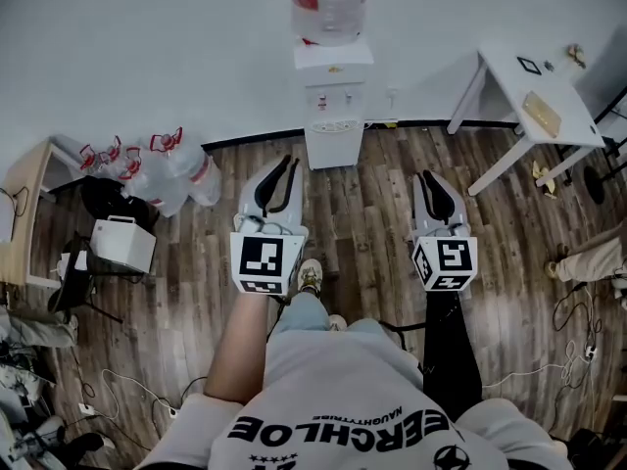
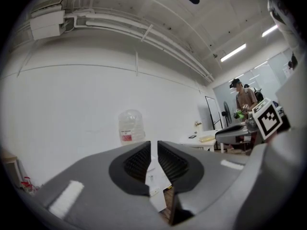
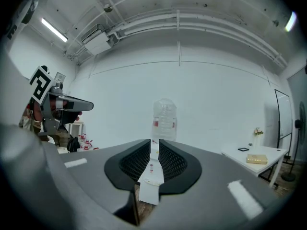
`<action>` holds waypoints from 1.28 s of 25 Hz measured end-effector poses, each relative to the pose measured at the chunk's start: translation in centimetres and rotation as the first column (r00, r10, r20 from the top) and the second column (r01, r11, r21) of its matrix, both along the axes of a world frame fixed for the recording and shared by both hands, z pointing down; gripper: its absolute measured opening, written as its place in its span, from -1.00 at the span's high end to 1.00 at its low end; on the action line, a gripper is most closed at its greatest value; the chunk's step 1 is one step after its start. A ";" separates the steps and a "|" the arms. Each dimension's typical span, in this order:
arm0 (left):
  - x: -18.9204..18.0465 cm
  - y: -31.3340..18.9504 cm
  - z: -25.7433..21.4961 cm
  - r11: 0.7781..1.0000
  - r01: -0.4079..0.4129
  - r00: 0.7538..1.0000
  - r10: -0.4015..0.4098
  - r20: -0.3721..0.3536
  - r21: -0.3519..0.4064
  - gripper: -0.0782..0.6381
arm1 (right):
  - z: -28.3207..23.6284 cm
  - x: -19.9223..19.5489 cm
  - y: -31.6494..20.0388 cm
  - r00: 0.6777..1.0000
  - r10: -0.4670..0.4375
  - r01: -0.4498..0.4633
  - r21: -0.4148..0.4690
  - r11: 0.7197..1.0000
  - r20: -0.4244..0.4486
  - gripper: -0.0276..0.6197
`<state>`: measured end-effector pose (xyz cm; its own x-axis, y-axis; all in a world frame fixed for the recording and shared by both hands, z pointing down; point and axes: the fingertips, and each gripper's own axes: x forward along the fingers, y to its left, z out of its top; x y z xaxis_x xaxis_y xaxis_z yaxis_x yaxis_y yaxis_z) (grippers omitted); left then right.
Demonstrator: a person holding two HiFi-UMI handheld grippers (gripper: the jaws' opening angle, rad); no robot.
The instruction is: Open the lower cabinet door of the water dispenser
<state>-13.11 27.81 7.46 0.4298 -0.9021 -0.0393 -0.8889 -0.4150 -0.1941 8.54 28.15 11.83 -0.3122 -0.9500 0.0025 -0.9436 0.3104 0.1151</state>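
A white water dispenser (image 1: 334, 106) stands against the far wall with a clear bottle (image 1: 326, 3) on top. Its lower cabinet door (image 1: 334, 149) looks closed. My left gripper (image 1: 289, 162) and right gripper (image 1: 425, 176) are held level, side by side, well short of the dispenser and pointing toward it. In the left gripper view the jaws (image 2: 153, 143) stand a narrow gap apart with nothing between them, and the bottle (image 2: 131, 126) shows just left of them. The right gripper (image 3: 154, 141) looks the same, and the dispenser (image 3: 152, 169) shows through its gap.
A white table (image 1: 534, 86) stands right of the dispenser. Several spare water bottles (image 1: 176, 169) lie at the left wall beside a white box (image 1: 122, 243) and a wooden desk (image 1: 24, 194). Cables trail over the wood floor. Another person's leg (image 1: 588, 258) is at far right.
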 end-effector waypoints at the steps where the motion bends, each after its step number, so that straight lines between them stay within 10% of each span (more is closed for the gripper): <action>1: -0.1 -0.6 0.1 1.000 -0.002 1.000 0.002 -0.001 0.000 0.63 | 0.0 -0.1 -0.5 1.000 0.001 -0.001 0.001 1.000 -0.005 0.81; 32: 2.6 -38.6 3.1 0.969 -0.232 0.973 0.231 -0.025 -0.084 0.63 | 2.8 -1.9 -33.0 0.987 0.131 -0.140 -0.093 0.986 -0.096 0.79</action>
<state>-10.47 -10.79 10.52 0.6275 -0.7782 0.0265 -0.7689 -0.6246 -0.1364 6.66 -4.80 14.60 -0.1745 -0.9773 0.1203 -0.9651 0.1940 0.1758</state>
